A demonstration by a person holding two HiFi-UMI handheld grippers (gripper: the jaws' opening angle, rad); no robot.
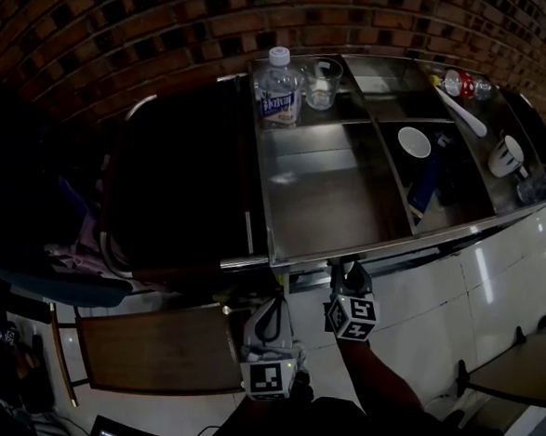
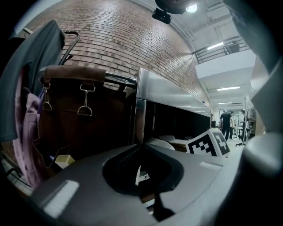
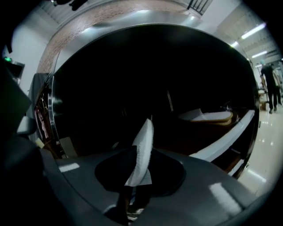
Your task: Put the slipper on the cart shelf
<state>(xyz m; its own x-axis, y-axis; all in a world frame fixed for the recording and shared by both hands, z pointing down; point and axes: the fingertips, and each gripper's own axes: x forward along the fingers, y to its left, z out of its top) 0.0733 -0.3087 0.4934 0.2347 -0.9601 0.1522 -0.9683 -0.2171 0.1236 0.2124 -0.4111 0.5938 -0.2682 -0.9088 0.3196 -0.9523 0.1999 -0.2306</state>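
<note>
In the right gripper view a white slipper [image 3: 143,145] stands on edge between the jaws of my right gripper [image 3: 135,178], which is shut on it. It hangs in front of the cart's dark lower shelf [image 3: 230,137], where a second white slipper [image 3: 208,117] lies flat at the right. From the head view, my right gripper [image 1: 346,275] reaches under the front edge of the steel cart top [image 1: 330,207]. My left gripper [image 1: 268,319] hangs lower and to its left. In the left gripper view my left gripper [image 2: 143,176] looks shut with nothing in it.
On the cart top stand a water bottle [image 1: 280,87], a glass [image 1: 322,83], a white bowl [image 1: 414,141] and a cup [image 1: 506,156]. A brown bag [image 2: 75,114] hangs on the cart's left end. A wooden board [image 1: 152,344] sits low at the left. A person [image 2: 225,123] stands far off.
</note>
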